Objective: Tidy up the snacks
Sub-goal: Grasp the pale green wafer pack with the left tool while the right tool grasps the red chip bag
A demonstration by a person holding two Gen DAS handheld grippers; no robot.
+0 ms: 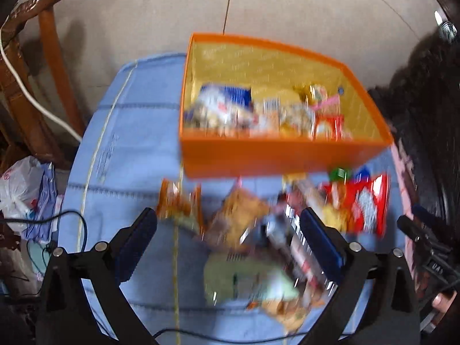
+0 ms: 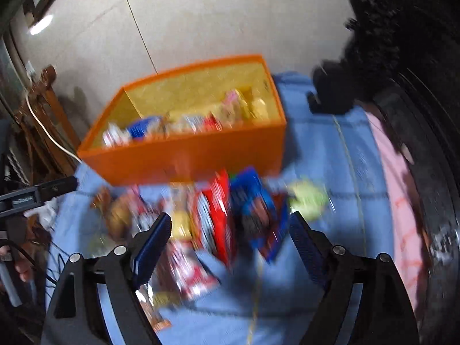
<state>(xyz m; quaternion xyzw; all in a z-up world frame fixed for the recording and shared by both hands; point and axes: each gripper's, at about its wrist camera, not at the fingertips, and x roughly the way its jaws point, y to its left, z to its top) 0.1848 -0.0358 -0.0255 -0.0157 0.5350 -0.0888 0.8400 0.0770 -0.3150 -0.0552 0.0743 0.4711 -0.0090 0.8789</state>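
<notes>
Pale tiled floor [image 1: 143, 14] across the upper field, thin dark seam [image 1: 228, 3] running toward 12 o'clock. Carved brown wooden chair [image 1: 43, 66] at 10 o'clock, white cable [image 1: 34, 100] draped over it. White plastic bag [image 1: 17, 184] on the floor at 9 o'clock. Light-blue cloth [image 1: 129, 149] over the round table, pink edge [image 2: 402, 201] at 3 o'clock. Bright glare [image 2: 41, 24] at 10 o'clock in the right wrist view.

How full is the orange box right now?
Partly full. The orange box holds a blurred layer of snack packets across its bottom, with much of its yellow inner wall bare above them. More packets lie outside on the blue cloth.
</notes>
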